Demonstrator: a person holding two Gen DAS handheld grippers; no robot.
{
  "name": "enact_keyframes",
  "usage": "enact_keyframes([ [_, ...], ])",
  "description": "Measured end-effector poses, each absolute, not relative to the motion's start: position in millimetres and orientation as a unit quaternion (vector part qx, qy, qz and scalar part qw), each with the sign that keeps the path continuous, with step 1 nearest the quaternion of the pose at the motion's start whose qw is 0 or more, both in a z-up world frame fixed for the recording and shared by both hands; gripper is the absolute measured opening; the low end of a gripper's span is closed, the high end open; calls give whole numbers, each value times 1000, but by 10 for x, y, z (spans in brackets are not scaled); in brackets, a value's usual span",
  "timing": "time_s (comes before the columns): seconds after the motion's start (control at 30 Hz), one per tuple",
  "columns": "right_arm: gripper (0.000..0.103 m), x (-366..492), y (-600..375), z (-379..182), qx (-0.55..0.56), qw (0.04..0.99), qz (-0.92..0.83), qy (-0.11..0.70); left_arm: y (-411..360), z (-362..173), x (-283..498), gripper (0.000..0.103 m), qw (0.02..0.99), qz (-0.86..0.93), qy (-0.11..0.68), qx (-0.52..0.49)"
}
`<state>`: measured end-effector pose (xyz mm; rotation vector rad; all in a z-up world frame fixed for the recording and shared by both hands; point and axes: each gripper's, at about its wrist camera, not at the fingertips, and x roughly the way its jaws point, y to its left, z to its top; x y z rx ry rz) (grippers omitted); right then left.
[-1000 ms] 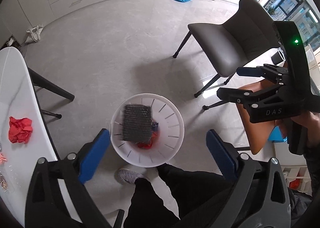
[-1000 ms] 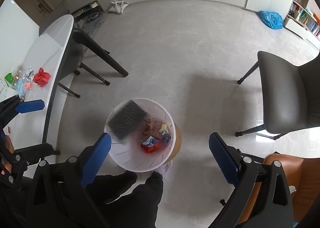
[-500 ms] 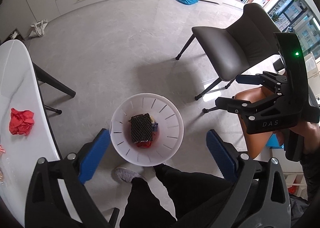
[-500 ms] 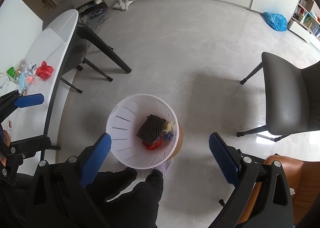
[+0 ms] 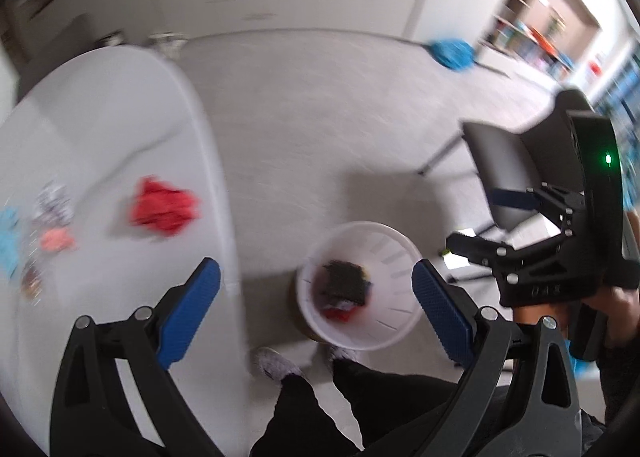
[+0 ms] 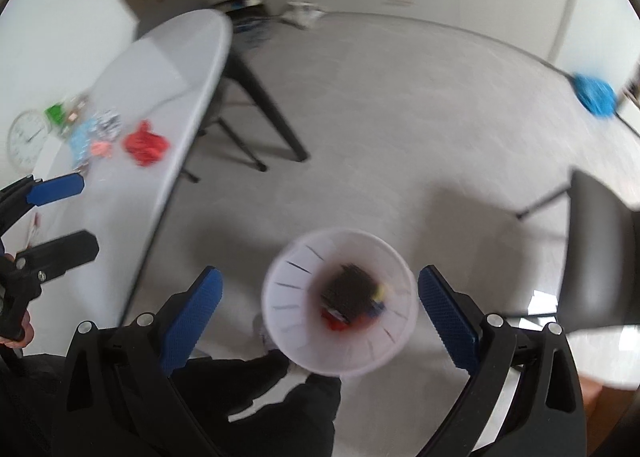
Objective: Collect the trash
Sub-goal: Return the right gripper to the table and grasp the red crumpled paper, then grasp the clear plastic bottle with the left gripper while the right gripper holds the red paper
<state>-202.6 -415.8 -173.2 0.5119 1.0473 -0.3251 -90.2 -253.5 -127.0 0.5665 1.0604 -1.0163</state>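
Your left gripper [image 5: 316, 297] has its jaws spread wide with nothing between the blue pads; it touches nothing. Seen from its camera, it hangs above the edge of the white worktop [image 5: 100, 129] and the floor beside it. Your right gripper [image 6: 320, 297] is likewise wide open and empty, and the white bin [image 6: 296, 321] on the floor shows in the gap between its pads, well below them. From the left camera you can see the right gripper side-on at the right edge, its two fingers parted.

The bin holds a dark mesh pad [image 6: 352, 291] lying on top of some red and blue scraps; both views are blurred, so finer detail is lost. On the worktop, a crumpled red wrapper [image 5: 164, 211] lies near the edge, with a pink scrap [image 5: 58, 241] and a few more small wrappers further in. A white clock [image 6: 28, 139] lies beyond them.
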Motion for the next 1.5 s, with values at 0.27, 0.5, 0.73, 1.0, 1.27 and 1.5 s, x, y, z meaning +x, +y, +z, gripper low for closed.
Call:
enact_keyframes([
  [0.27, 100, -913, -3549, -1625, 165, 849, -43, 500, -1641, -1098, -155, 92, 789, -330, 485, 184],
  [0.5, 100, -186, -3181, -1636, 108, 852, 2, 513, -893, -1150, 348, 92, 819, -246, 505, 117],
  [0.73, 100, 221, -3054, -1825, 53, 841, 7, 538, -566, -1264, 808, 92, 825, -209, 508, 133],
  [1.0, 74, 471, -3012, -2092, 34, 811, 7, 585, -631, -1563, 1434, 92, 809, -216, 520, 170],
  [1.27, 35, 505, -3046, -1998, 62, 815, 13, 576, -849, -1876, 1754, 92, 789, -238, 527, 206],
  [1.5, 35, 372, -3153, -1784, 104, 823, 12, 558, -926, -1987, 1942, 75, 785, -253, 529, 200],
])
